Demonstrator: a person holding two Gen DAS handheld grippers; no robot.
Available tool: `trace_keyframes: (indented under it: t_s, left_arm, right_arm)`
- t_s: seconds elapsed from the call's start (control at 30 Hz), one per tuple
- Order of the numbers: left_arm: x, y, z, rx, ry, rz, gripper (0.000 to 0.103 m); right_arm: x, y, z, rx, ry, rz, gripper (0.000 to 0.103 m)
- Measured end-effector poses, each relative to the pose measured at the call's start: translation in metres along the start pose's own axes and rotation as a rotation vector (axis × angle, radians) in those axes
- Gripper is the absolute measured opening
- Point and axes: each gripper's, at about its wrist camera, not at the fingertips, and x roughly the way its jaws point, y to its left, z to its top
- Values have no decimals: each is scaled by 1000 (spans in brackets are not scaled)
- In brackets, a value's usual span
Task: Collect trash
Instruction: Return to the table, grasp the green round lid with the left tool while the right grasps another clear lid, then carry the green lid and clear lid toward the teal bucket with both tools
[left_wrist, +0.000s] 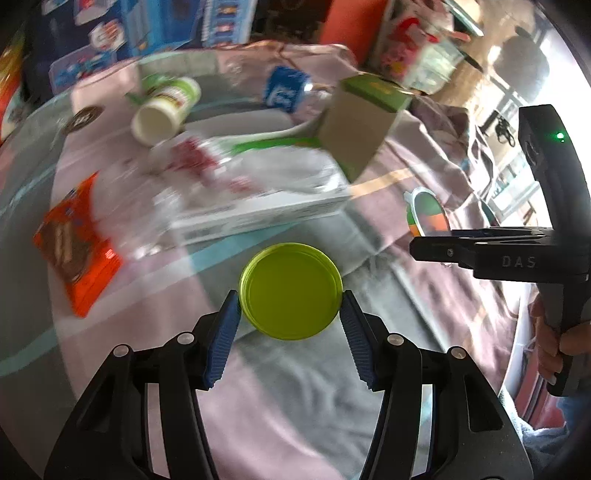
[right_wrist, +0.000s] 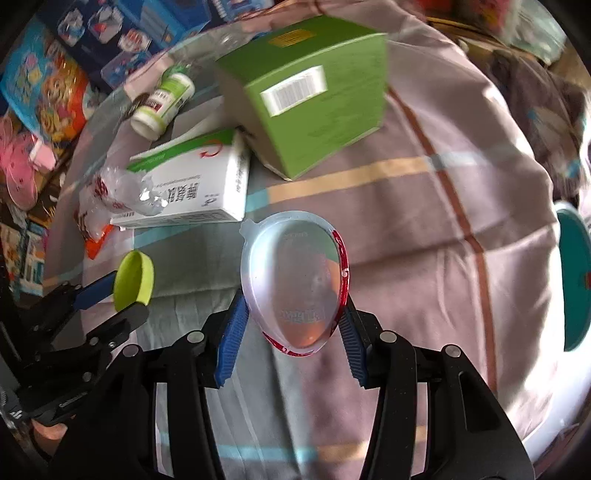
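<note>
Trash sits in both grippers: a lime-green lid (left_wrist: 290, 291) is clamped by its rim between the blue pads of the left gripper (left_wrist: 290, 306), jaws about half open around it and lifted clear of the cloth. The right gripper (right_wrist: 295, 314) pinches an egg-shaped clear plastic shell (right_wrist: 293, 280) with a red edge, jaws part closed on its lower sides. Beneath both lies a pink checked cloth (right_wrist: 424, 236) covering the bench. Just beyond the lid lies a white medicine box (right_wrist: 195, 192) with crumpled clear wrap (right_wrist: 122, 195) on its near end, and an orange snack wrapper (left_wrist: 75, 251) to its left. Farther back a green carton (right_wrist: 314, 96) leans tilted, and a white bottle with a green label (right_wrist: 162, 103) lies on its side.
</note>
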Motion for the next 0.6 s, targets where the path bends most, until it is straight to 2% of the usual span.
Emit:
trace_keyframes:
  t_s: [0.6]
  left_arm:
    - [23,-129,48,194,-16,-66,56]
  right_arm:
    - [-72,-138,-29,215,-142,-38,46]
